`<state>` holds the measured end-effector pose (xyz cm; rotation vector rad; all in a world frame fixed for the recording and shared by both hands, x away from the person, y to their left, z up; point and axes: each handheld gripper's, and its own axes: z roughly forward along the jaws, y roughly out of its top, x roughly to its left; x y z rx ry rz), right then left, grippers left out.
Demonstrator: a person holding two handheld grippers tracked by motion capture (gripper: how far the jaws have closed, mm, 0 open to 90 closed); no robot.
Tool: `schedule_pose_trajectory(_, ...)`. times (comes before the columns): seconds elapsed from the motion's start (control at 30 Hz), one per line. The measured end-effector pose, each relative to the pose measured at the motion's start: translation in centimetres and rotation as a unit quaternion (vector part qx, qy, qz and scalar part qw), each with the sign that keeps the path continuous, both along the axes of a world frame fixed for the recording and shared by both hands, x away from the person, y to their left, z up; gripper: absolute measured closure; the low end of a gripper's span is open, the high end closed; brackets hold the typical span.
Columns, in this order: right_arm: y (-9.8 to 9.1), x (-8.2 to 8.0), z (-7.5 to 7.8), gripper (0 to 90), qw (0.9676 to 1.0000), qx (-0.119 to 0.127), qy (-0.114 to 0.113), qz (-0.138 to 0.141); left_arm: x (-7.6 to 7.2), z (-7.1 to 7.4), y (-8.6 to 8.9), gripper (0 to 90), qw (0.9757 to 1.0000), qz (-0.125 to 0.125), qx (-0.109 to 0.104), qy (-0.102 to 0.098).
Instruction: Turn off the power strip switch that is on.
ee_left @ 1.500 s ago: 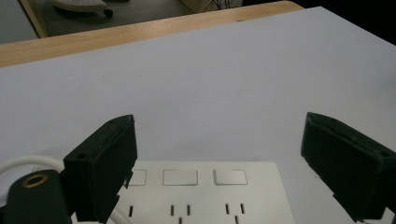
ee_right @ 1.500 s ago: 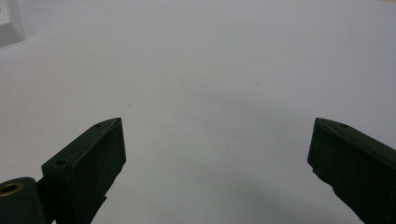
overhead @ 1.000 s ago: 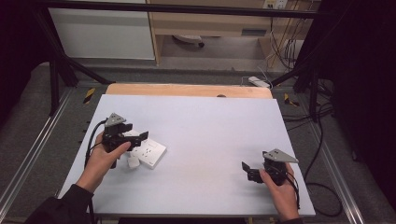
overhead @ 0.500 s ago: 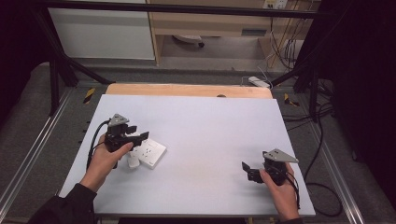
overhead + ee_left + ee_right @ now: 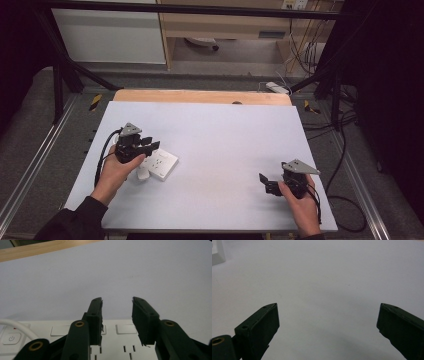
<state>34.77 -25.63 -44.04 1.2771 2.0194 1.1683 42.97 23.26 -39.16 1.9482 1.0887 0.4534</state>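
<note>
Power strip [image 5: 159, 165]: white, flat, square rocker switches, slotted sockets, white cord; near counter's [image 5: 225, 130] left edge.
Left hand-held gripper [image 5: 148, 146]: above strip, jaws just narrowing, nothing clamped.
Right hand-held gripper [image 5: 266, 183]: jaws wide apart.

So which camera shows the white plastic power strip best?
The high view: the whole white plastic power strip lies on the table beside the left gripper. The left gripper view shows its switches and sockets close up; the right gripper view catches a corner.

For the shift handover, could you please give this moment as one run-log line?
left gripper: over white power strip, closing, nothing clamped | right gripper: open, empty, above white table
</note>
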Motion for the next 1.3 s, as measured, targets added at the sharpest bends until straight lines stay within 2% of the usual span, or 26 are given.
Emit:
schedule_pose_trajectory(0.13,0.0,0.0,0.0,4.7,1.0000,0.000,0.000,0.000,0.0,0.0,-0.1,67.2,1.0000,-0.004,-0.004,0.001)
schedule_pose_trajectory(0.37,0.0,0.0,0.1,4.5,1.0000,0.004,0.000,-0.001,0.2,-0.2,0.0,81.4,0.9999,-0.010,-0.006,0.002)
schedule_pose_trajectory(0.57,0.0,0.0,0.1,4.5,1.0000,0.003,0.000,-0.001,0.4,-0.4,0.0,87.6,0.9999,-0.015,-0.003,0.006)
schedule_pose_trajectory(1.3,0.0,0.0,0.0,4.6,1.0000,0.001,0.001,0.000,1.4,-1.5,0.3,90.0,0.9995,-0.012,0.009,0.026)
